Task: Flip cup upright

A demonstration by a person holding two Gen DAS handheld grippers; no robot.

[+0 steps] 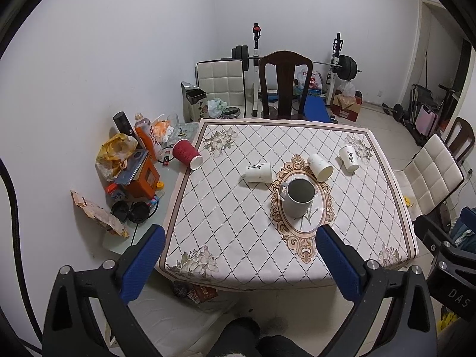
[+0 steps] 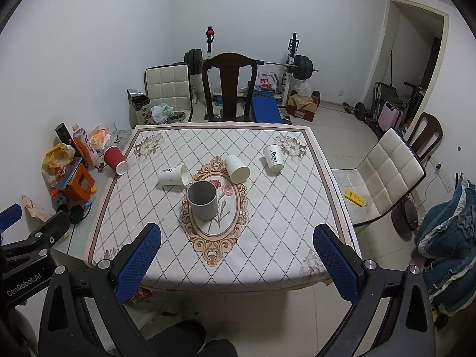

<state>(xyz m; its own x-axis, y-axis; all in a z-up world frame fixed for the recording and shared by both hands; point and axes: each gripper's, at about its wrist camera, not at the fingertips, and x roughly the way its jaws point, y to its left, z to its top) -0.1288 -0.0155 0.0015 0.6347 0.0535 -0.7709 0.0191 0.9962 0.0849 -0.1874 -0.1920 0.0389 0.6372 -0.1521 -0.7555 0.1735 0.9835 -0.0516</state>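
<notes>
Now we hold both grippers, left [image 1: 240, 263] and right [image 2: 238, 261], wide open and empty; mug [image 2: 202, 200] upright at centre, paper cups [image 2: 173, 175] tipped at twelve o'clock.

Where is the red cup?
The red cup lies on its side at the table's left edge, in both views, beside the orange bottle and left of the nearest white cup.
</notes>
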